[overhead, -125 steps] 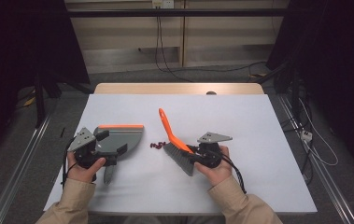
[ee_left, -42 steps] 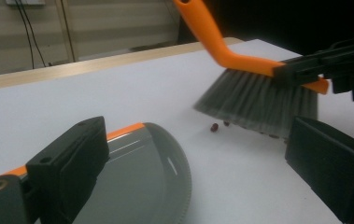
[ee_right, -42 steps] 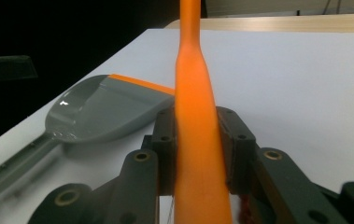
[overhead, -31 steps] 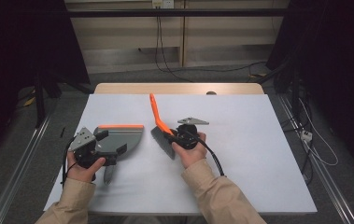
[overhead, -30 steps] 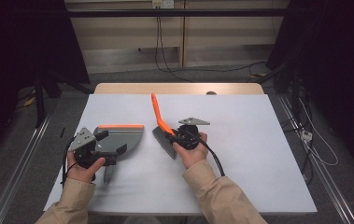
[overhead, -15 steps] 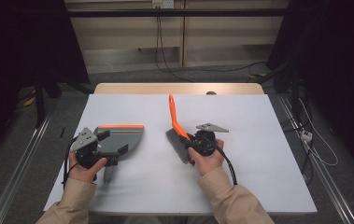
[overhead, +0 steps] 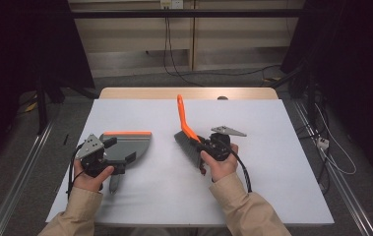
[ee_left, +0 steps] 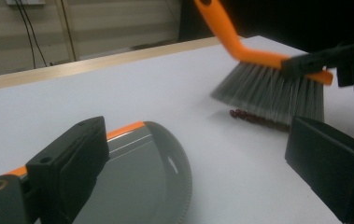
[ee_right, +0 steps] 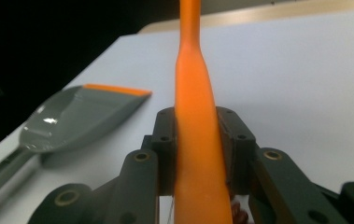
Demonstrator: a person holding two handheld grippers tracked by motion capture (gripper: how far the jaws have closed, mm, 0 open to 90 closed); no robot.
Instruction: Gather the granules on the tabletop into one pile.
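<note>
My right gripper (overhead: 208,146) is shut on the orange handle (ee_right: 195,140) of a hand brush (overhead: 187,142). Its grey bristles (ee_left: 272,95) touch the white table (overhead: 272,147). A short row of small dark red beads (ee_left: 254,117) lies against the foot of the bristles, and the beads (overhead: 202,170) also show by the right hand. A grey dustpan (overhead: 127,146) with an orange edge lies flat at the left, its mouth towards the brush. My left gripper (ee_left: 198,144) is open over the dustpan (ee_left: 137,182), with one jaw above the orange edge and the other over bare table.
A wooden strip (overhead: 189,93) runs along the table's far edge. Cables (overhead: 322,142) hang off to the right of the table. A metal rail (overhead: 21,177) runs along the floor at the left. Bare tabletop lies right of the brush.
The right gripper has carried the brush to the right, away from the dustpan, and the handle now stands more upright. The left gripper and dustpan have stayed put.
</note>
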